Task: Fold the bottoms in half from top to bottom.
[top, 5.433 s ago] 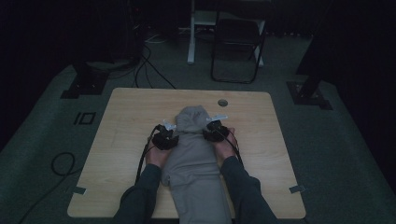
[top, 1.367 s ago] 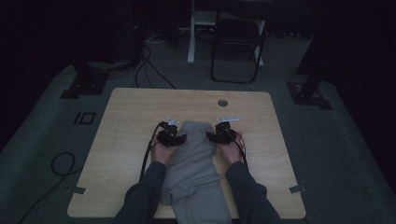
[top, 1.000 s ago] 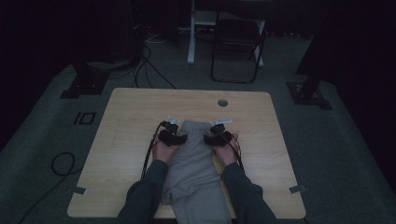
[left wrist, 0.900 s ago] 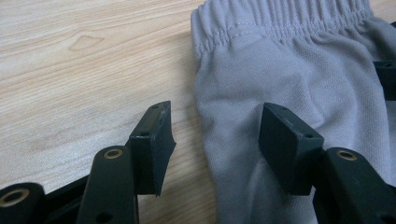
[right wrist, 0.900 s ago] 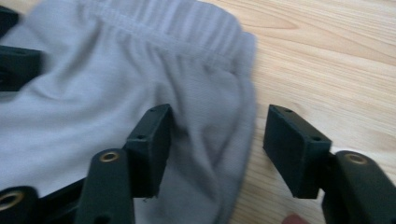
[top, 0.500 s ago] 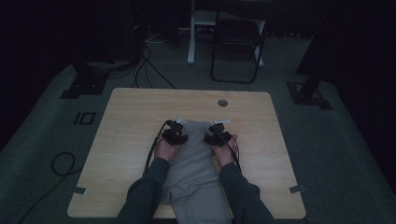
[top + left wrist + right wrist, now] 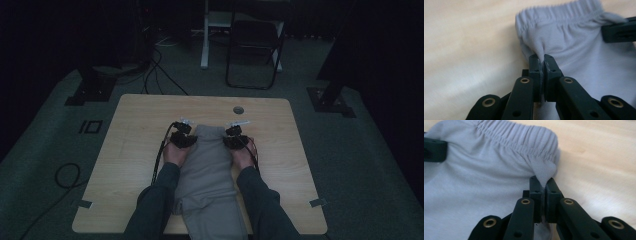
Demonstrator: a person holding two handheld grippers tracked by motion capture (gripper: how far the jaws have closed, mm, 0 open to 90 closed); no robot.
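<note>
Nearby — chair (image 7: 252,47) (probably), cables (image 7: 160,65) behind table (image 7: 140,130).

We see a dim room with dark walls and a grey-green carpeted floor (image 7: 360,165). A light wooden table (image 7: 135,130) stands at the centre. Beyond it we see a black folding chair (image 7: 252,50), a white post (image 7: 205,35) and loose cables (image 7: 155,65).
</note>
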